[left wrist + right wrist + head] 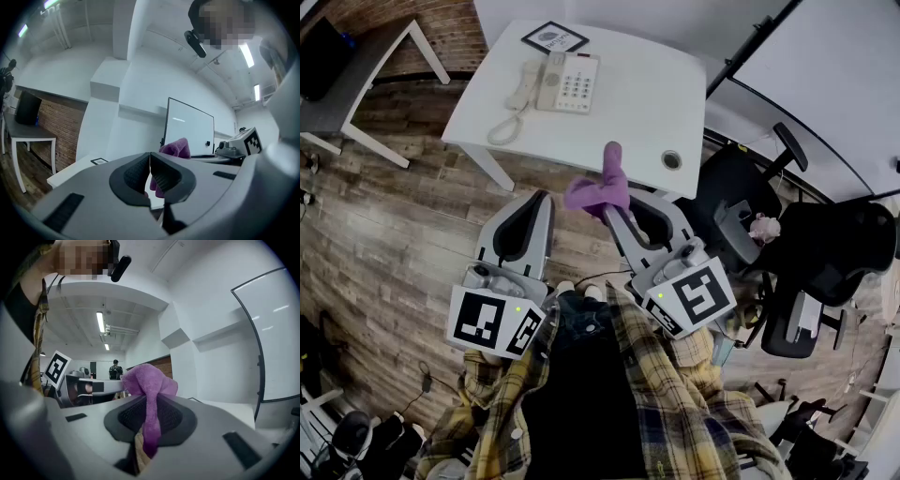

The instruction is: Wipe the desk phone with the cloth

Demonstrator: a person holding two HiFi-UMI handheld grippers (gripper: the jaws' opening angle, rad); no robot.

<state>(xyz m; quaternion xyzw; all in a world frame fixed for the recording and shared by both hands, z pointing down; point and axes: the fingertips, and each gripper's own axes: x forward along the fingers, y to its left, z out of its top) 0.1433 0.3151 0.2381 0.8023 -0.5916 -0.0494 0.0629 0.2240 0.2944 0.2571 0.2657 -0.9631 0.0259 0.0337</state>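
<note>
A cream desk phone [555,82] with its handset and coiled cord lies at the far side of a white table [628,103]. My right gripper [615,210] is shut on a purple cloth [602,187], which bunches above the jaws [149,383] and hangs down between the pads. It is held in the air in front of the table's near edge, well short of the phone. My left gripper [546,199] is shut with nothing in it, beside the right one; in its own view the pads [150,176] meet and the cloth [176,147] shows behind them.
A framed card [555,39] stands behind the phone. A cable hole [672,159] sits near the table's right corner. Black office chairs [750,220] crowd the right side. A grey side table [356,84] stands at the left on wood flooring.
</note>
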